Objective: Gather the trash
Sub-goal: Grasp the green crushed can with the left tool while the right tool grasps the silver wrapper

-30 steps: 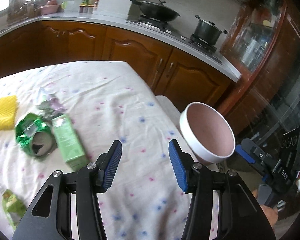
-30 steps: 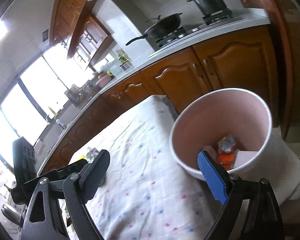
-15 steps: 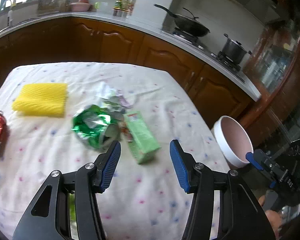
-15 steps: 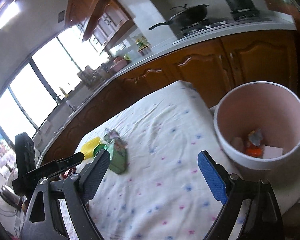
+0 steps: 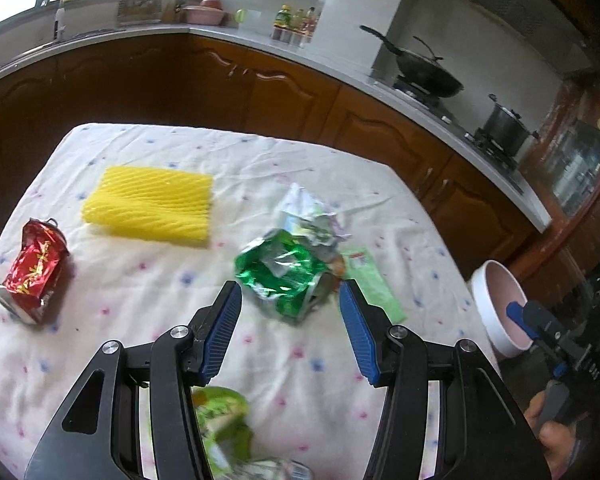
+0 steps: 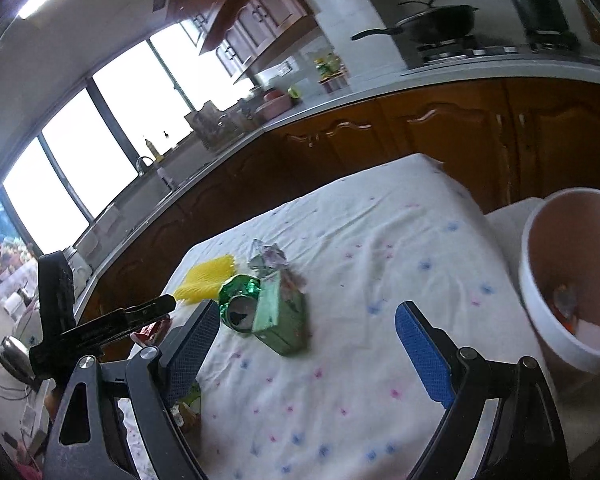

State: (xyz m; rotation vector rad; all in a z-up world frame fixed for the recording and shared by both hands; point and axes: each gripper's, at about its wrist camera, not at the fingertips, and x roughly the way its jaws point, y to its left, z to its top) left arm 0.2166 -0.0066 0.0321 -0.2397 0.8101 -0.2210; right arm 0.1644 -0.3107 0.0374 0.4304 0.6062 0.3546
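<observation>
My left gripper [image 5: 290, 322] is open and empty, just above the table, with a crushed green can [image 5: 284, 278] right in front of its fingertips. A light green carton [image 5: 374, 286] lies to the can's right and a crumpled silver wrapper [image 5: 310, 216] behind it. A crushed red can [image 5: 34, 270] lies at the left and a yellow foam net [image 5: 152, 206] behind. My right gripper [image 6: 304, 340] is open and empty, with the green can [image 6: 240, 300] and carton [image 6: 280, 316] ahead of it. The white bin [image 6: 572, 280] with pink inside holds some trash.
The table wears a white dotted cloth [image 5: 140, 300]. A green-labelled bottle [image 5: 220, 420] lies under my left gripper. Brown kitchen cabinets [image 5: 280, 92] with a wok and a pot on the stove stand behind the table. The bin [image 5: 496, 308] stands off the table's right edge.
Both views have swung left from the bin toward the trash on the table. My left gripper has come up to the green can. Both grippers have stayed open.
</observation>
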